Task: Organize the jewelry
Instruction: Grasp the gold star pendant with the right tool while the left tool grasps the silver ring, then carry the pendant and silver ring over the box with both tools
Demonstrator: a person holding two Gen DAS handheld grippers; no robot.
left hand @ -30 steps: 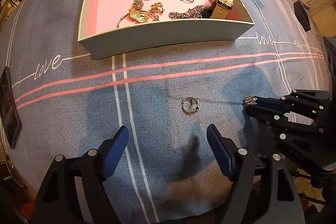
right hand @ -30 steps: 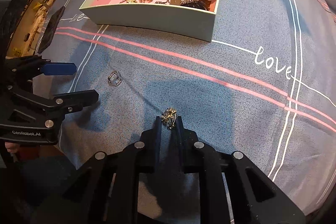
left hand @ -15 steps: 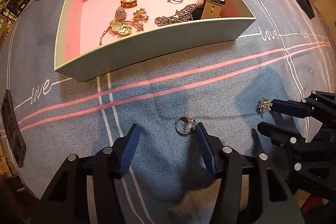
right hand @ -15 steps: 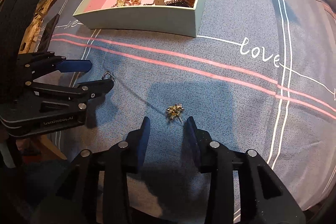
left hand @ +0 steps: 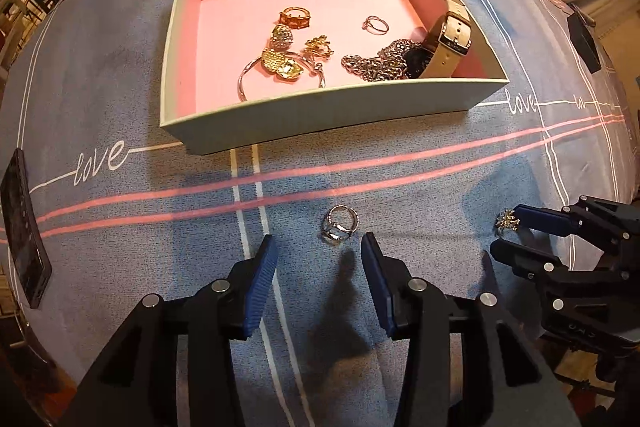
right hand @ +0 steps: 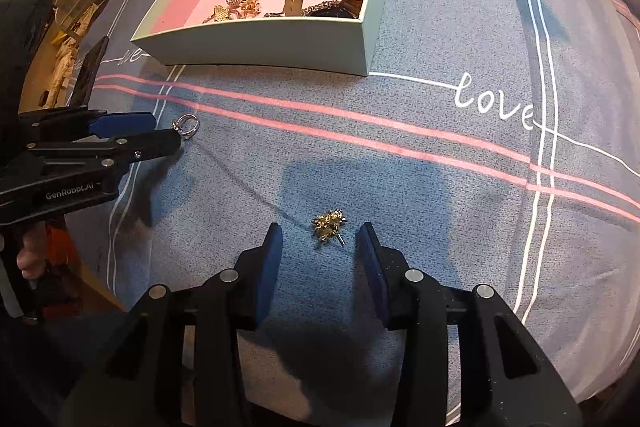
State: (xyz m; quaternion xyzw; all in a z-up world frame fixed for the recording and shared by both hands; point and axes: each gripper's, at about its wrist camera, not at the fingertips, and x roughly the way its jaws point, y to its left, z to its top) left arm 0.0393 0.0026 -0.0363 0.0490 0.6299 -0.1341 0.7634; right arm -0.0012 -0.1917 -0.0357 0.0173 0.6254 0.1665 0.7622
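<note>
One second ago the right tool (right hand: 319, 247) was squeezed shut on the small gold flower-shaped earring (right hand: 329, 223). Now its two blue fingers stand wide apart, and the earring lies on the blue-grey cloth with pink and white stripes (right hand: 440, 187), just in front of the gap between the fingers and touching neither one. The left tool (left hand: 316, 259) has moved closer to the thin silver ring (left hand: 340, 225). The ring lies on the cloth just ahead of its wide-apart blue fingers and is not held. The pale box with the pink inside (left hand: 320, 115) looks nearer in the left view than before.

The word "love" is written in white on the cloth, once left of the box (left hand: 100, 161) and once to its right (left hand: 520, 103). The right view shows "love" big and clear (right hand: 494, 105). The side of the left tool has "GenRobot.AI" on it in white letters (right hand: 70, 193).

Inside the box lie a gold ring with an orange stone (left hand: 295, 17), a thin silver ring with a small stone (left hand: 376, 25), some gold flower and leaf pieces (left hand: 280, 61), a silver chain in a heap (left hand: 376, 63) and a watch with a cream strap (left hand: 450, 39) leaning by the right wall. A flat black phone (left hand: 24, 239) lies at the left edge of the cloth. A small black box (left hand: 584, 41) sits far off on the right. Nothing lies between either tool and its piece.
</note>
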